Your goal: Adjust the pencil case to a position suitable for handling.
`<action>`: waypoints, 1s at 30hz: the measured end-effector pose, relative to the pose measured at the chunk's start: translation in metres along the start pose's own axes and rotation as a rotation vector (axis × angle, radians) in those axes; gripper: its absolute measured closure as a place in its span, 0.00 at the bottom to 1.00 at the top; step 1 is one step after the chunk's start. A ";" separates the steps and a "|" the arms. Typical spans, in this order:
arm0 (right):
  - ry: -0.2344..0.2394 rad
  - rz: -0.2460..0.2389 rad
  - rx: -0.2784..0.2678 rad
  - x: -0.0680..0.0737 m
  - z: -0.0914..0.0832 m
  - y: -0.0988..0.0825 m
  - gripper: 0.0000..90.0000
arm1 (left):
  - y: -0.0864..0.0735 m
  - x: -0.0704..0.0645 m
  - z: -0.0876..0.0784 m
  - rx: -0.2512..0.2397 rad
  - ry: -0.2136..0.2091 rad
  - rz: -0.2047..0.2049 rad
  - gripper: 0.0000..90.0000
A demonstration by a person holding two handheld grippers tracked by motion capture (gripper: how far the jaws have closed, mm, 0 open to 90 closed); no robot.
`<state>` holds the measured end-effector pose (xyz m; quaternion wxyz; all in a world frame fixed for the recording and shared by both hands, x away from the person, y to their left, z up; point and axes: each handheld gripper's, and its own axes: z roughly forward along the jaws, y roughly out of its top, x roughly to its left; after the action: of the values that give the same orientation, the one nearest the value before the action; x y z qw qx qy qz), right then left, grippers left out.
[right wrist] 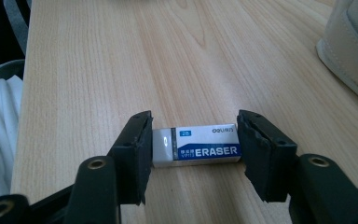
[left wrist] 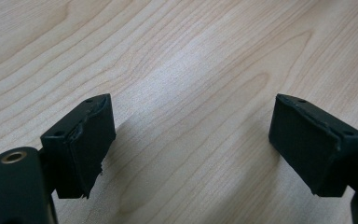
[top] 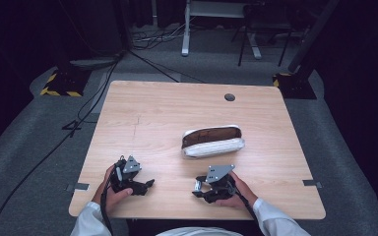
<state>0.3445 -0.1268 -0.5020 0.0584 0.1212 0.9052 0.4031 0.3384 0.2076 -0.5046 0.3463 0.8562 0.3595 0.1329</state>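
A white eraser [right wrist: 205,145] with a blue sleeve marked ERASER lies lengthwise between the jaws of my right gripper [right wrist: 195,154]. Both pads press on its short ends, just above the wooden table [top: 167,108]. In the high view the right gripper [top: 198,188] sits near the front edge, pointing left, with the eraser [top: 197,185] at its tip. A white pencil case [top: 211,141] with a dark brown open inside lies in the middle of the table, just beyond the right gripper. My left gripper [top: 147,185] rests at the front left, its jaws wide apart over bare wood [left wrist: 191,140].
The pencil case's pale corner [right wrist: 352,51] shows at the upper right of the right gripper view. A round cable hole [top: 230,97] sits near the table's far edge. Cables and stand feet lie on the grey floor behind the table.
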 end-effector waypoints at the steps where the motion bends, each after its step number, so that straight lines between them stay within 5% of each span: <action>1: -0.001 0.002 -0.001 0.000 0.000 0.000 0.53 | 0.000 0.000 0.000 -0.001 0.000 -0.001 0.17; 12: -0.017 0.017 -0.002 -0.003 -0.017 -0.015 0.54 | 0.000 0.000 0.000 0.000 0.003 0.001 0.16; 30: -0.172 0.137 -0.011 -0.028 -0.084 -0.066 0.54 | 0.000 0.000 0.000 -0.001 -0.002 0.005 0.16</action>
<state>0.3431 -0.2373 -0.4951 0.1089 0.2165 0.8843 0.3992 0.3391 0.2077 -0.5047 0.3469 0.8570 0.3570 0.1333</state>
